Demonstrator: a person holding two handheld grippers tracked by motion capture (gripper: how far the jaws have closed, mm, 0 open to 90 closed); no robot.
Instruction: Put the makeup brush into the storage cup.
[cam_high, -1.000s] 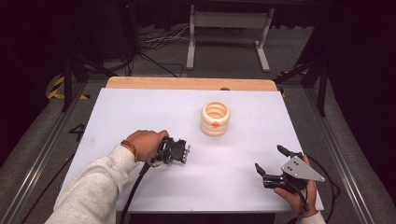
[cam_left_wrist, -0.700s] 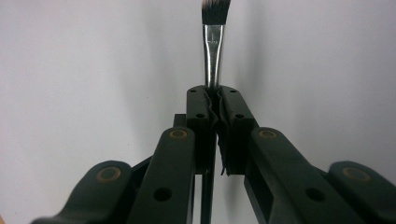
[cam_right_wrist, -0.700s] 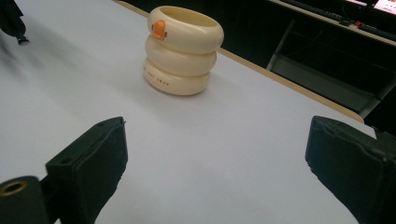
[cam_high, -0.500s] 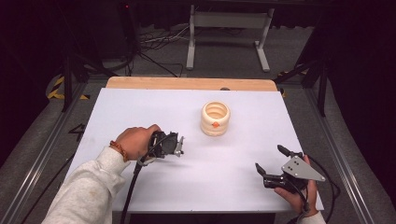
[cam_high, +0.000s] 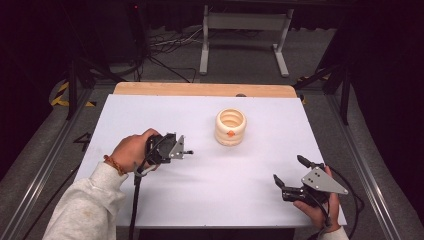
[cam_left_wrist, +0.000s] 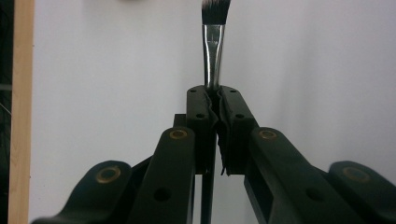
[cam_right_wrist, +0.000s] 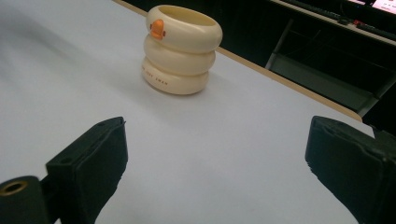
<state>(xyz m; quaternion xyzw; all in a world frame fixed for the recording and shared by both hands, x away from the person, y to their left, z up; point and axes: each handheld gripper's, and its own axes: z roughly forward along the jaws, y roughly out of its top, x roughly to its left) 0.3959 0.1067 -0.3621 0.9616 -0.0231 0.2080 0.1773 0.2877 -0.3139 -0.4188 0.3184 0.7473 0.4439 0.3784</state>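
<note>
My left gripper (cam_high: 187, 151) hovers over the left half of the white table (cam_high: 150, 115), jaws pointing right. It is shut on a thin brush (cam_left_wrist: 214, 51) with a metal ferrule and dark, white-tipped bristles, which sticks out past the gripper's (cam_left_wrist: 214, 93) fingertips. A cream cup (cam_high: 230, 126) made of stacked rings with a small orange mark stands upright behind the table's middle, to the right of that gripper and apart from it. My right gripper (cam_high: 290, 170) rests near the front right corner, open and with nothing between its jaws. In the right gripper view the gripper (cam_right_wrist: 215, 154) faces the cup (cam_right_wrist: 182, 49) from a distance.
A wooden strip (cam_high: 200, 89) runs along the table's far edge. Beyond it on the floor are a metal stand (cam_high: 245, 35) and loose cables (cam_high: 165, 47). Metal rails (cam_high: 45, 165) flank both sides of the table.
My left hand has carried its gripper and the brush to the left and slightly away from the front edge, rising a little. The right hand has stayed put.
</note>
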